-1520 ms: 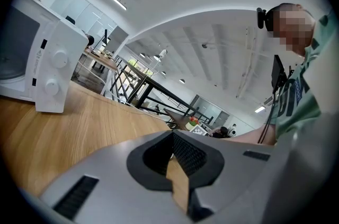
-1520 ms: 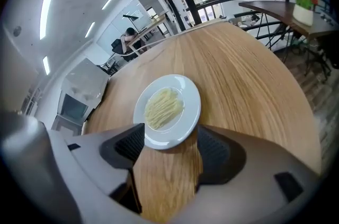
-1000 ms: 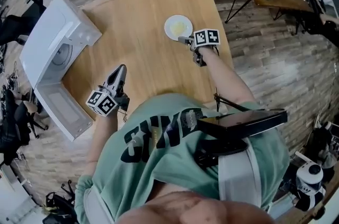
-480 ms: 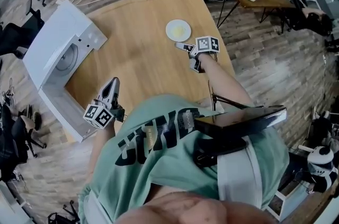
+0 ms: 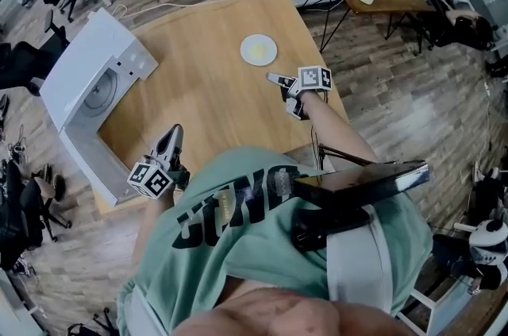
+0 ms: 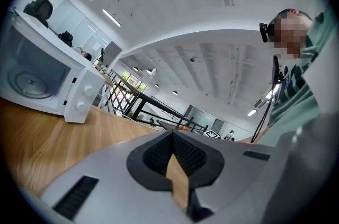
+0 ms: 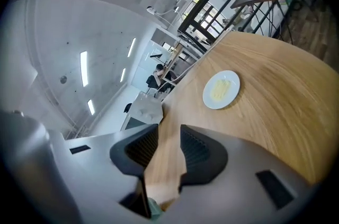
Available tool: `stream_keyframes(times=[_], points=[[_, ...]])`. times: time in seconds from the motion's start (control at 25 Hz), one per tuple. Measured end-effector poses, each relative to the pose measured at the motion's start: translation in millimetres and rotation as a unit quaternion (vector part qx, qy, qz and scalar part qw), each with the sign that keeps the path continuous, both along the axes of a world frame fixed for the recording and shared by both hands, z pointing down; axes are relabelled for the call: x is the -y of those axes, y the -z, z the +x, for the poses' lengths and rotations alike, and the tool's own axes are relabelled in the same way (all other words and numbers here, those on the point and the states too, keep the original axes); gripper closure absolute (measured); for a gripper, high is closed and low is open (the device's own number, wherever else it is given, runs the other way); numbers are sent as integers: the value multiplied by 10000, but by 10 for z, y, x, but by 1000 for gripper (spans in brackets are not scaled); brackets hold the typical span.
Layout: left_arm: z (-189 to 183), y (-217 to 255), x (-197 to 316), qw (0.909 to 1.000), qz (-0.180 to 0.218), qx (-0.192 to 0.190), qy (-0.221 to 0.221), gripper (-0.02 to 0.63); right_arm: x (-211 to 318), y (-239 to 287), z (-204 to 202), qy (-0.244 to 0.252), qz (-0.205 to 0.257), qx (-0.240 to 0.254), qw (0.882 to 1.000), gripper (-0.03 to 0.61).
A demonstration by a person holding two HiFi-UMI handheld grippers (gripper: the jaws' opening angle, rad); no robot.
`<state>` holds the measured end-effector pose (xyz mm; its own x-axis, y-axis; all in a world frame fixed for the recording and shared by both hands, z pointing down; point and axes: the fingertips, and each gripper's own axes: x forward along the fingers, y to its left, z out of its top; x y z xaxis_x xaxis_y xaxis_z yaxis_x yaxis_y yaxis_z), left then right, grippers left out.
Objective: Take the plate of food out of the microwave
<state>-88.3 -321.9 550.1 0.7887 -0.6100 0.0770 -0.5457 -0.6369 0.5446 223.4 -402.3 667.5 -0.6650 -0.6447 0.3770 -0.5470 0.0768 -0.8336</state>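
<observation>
1. A second ago the right gripper (image 5: 275, 78) had its tips at the near rim of the plate (image 5: 259, 50). Now it is pulled back towards the table's right edge, well clear of the plate.
2. Its jaws stood wide then. They are closing now, with a gap left between the pads and only bare table (image 5: 198, 96) showing through it.
3. The plate is out of the microwave (image 5: 83, 72). It lies flat on the table near the far right corner, much where it lay a second ago, and nothing touches it.
4. The left gripper (image 5: 172, 134) has hardly moved. It hangs over the near left edge of the table, beside the microwave, with its tips pressed together and nothing between them.
5. The microwave stays at the table's left edge. Its door is open and its turntable shows inside.
6. The head view has swung a little, so more floor shows beyond the table's far edge than before.
7. The food on the plate is a pale yellow patch, and what it is cannot be told.
8. The person's torso covers the table's near edge in the head view.
9. The left gripper's own body fills the lower half of the left gripper view, and the plate cannot be seen there.
10. The microwave door is seen only edge-on at the left of the head view, so its front is hard to make out.
</observation>
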Motion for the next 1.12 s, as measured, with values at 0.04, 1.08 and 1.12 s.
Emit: stream_keyframes(times=[0.04,1.08,1.12], points=[[99,34,-52,9999,43,-1,95,620,-28,35,95,60,105,30,9999,453],[1098,509,-595,9948,591,751,-346,620,-875,1136,319,1045,2159,27,9708,571],[969,553,-583,9944,668,741,-363,620,-883,1191,198,973,2205,0,9705,571]])
